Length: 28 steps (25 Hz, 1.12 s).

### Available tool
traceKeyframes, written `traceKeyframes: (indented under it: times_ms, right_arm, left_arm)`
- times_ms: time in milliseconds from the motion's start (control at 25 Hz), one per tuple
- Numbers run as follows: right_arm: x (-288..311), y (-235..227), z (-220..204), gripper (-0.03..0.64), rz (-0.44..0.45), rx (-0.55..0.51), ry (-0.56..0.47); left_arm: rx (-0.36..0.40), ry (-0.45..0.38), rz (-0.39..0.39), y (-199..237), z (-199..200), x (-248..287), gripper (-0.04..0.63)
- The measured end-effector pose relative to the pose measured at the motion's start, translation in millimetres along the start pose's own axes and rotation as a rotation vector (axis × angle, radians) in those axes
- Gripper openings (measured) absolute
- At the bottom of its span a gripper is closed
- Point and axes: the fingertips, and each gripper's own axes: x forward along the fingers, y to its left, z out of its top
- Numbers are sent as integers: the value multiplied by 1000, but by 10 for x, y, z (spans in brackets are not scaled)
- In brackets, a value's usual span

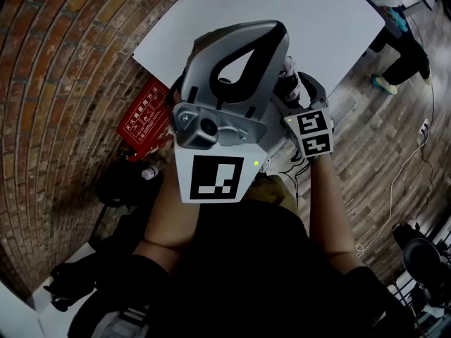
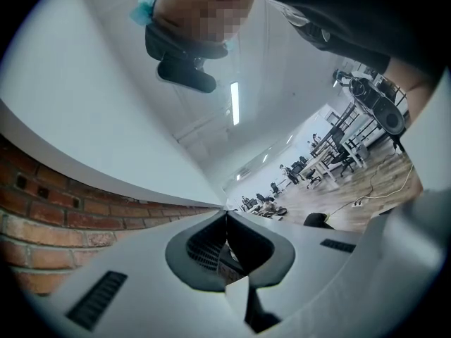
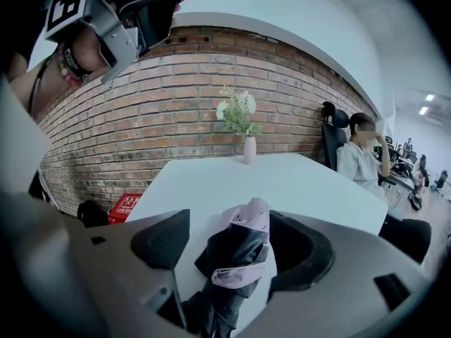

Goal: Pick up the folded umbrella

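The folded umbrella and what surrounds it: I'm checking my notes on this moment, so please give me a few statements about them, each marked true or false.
1. The folded umbrella sits between the jaws of the right gripper. True.
2. The right gripper is clamped shut. False: its jaws stand apart, with the umbrella in the gap.
3. A vase of flowers stands at the far end of the white table, toward the brick wall. True.
4. The left gripper holds the umbrella. False: its jaws are together with nothing between them, and it points away from the table.
5. The umbrella is yellow. False: it is pink and black.
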Motion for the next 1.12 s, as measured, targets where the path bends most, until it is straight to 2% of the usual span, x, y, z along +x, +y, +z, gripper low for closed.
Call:
traceKeyframes:
  times_ms: [160, 360, 520, 720, 1120]
  right_arm:
    - [51, 6, -60, 357, -6, 38, 15]
    - [121, -13, -209, 379, -7, 87, 57]
    - [199, -38, -317, 393, -3, 121, 103]
    - [302, -95, -425, 410, -7, 179, 132]
    - [475, -109, -682, 413, -3, 209, 248]
  left_arm:
    - [-34, 6, 17, 34, -54, -12, 14]
    - [-25, 19, 26, 31, -117, -17, 14]
    - [-52, 20, 56, 94, -152, -37, 14]
    - [-34, 47, 56, 79, -235, -48, 14]
    - [-23, 78, 64, 116, -335, -90, 14]
